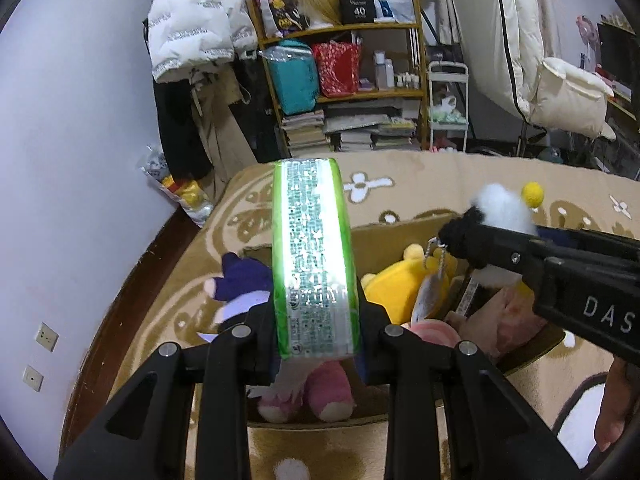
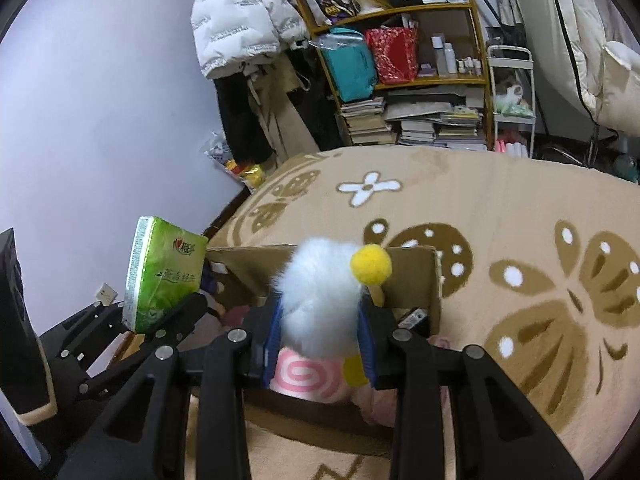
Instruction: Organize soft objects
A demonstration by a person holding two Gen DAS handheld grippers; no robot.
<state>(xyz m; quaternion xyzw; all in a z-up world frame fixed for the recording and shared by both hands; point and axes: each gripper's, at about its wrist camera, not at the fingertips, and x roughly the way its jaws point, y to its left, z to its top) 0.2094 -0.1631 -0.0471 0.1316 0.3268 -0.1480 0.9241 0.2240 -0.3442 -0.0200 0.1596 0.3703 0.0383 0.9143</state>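
My left gripper (image 1: 316, 320) is shut on a green tissue pack (image 1: 314, 260) and holds it upright above the cardboard box (image 1: 404, 228); the pack also shows in the right wrist view (image 2: 160, 280). My right gripper (image 2: 322, 320) is shut on a white fluffy toy (image 2: 320, 288) with a yellow pom-pom (image 2: 370, 264), held over the box (image 2: 412, 276). In the box lie a yellow plush (image 1: 396, 280), a purple plush (image 1: 240, 284), a pink plush (image 1: 320, 392) and a pink swirl toy (image 2: 306, 376).
The box sits on a beige patterned blanket (image 2: 520, 208). A brown bed edge (image 1: 132, 276) runs along the purple wall on the left. A cluttered shelf (image 1: 344, 80), hanging coats (image 1: 196, 32) and a white cart (image 1: 448, 108) stand behind.
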